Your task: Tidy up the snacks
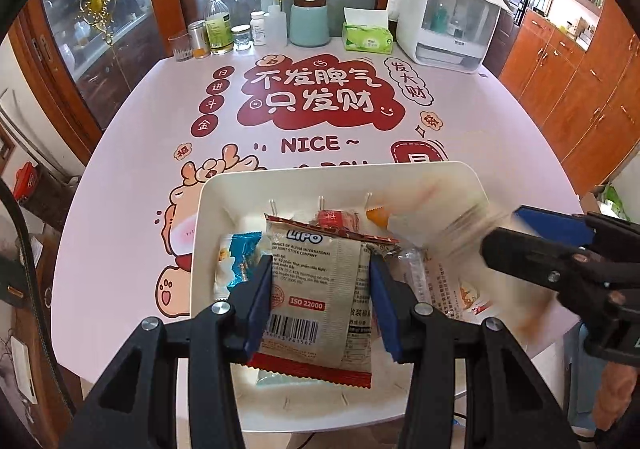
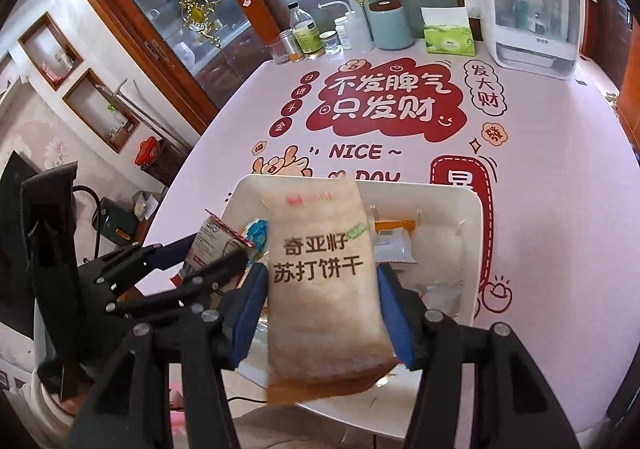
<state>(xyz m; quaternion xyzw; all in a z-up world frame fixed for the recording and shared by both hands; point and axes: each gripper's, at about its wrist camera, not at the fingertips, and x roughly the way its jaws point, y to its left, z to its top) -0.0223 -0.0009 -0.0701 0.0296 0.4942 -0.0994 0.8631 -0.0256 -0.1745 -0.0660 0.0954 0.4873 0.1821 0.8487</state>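
The left gripper [image 1: 318,301] pinches a grey Lipo packet [image 1: 316,301] with red crimped ends, barcode side up, held above the near part of the white tray [image 1: 472,185]. The right gripper [image 2: 320,309] clamps a pale soda cracker pack [image 2: 324,289] printed with dark Chinese characters, upright and slightly blurred, over the same tray. Beneath and beyond both lie a blue wrapper [image 1: 236,257], a small red snack [image 1: 334,217] and an orange one [image 2: 394,225]. Ahead of the tray the pink tabletop [image 1: 132,177] lies open up to the far edge, where bottles [image 1: 219,27], a teal canister [image 1: 309,23], a tissue box [image 1: 366,35] and a white appliance [image 1: 444,21] stand.
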